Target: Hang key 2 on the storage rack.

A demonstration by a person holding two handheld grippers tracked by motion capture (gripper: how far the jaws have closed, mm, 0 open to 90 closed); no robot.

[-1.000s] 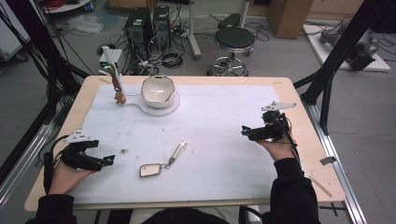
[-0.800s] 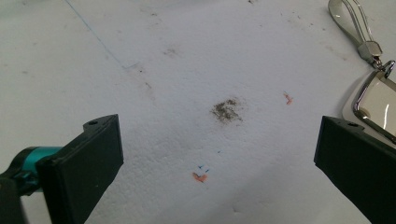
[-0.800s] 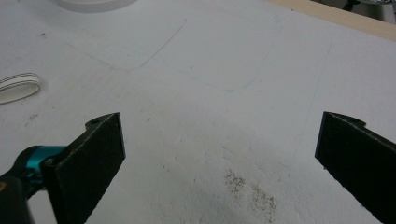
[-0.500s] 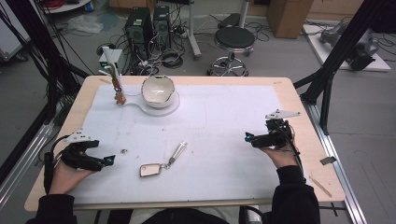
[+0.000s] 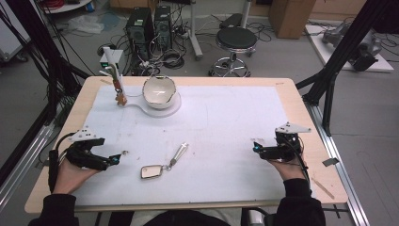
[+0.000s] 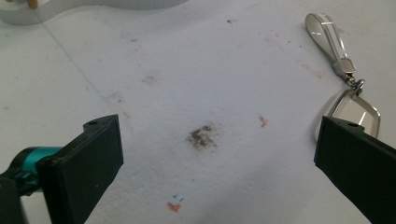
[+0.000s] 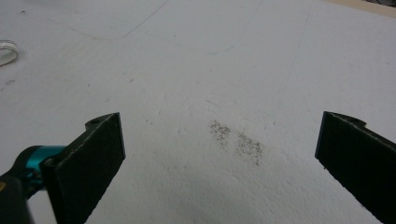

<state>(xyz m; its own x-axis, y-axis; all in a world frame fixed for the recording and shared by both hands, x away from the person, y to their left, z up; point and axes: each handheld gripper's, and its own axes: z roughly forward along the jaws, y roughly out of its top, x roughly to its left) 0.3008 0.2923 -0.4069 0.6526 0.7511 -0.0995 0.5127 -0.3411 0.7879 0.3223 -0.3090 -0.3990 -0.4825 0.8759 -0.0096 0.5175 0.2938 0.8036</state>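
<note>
A keychain lies on the white mat near the front middle: a small framed mirror [image 5: 151, 171] joined to a clear strap [image 5: 178, 154]. My left gripper [image 5: 113, 160] rests at the front left, open, its tips pointing right toward the mirror, a short gap away. In the left gripper view the mirror [image 6: 356, 108] sits just behind the right jaw, with the strap [image 6: 327, 33] beyond it, and the left gripper [image 6: 217, 158] holds nothing. My right gripper [image 5: 256, 149] sits low at the front right, open and pointing left; the right gripper [image 7: 219, 158] has only bare mat between its jaws.
A white bowl [image 5: 159, 90] stands on a white base [image 5: 162, 109] at the back left. Beside it is a small stand [image 5: 117, 87] with something brown hanging from it. The wooden table edge [image 5: 324, 155] runs close to my right hand.
My right gripper has moved toward the person and down to the mat. The left gripper and the keychain have stayed put.
</note>
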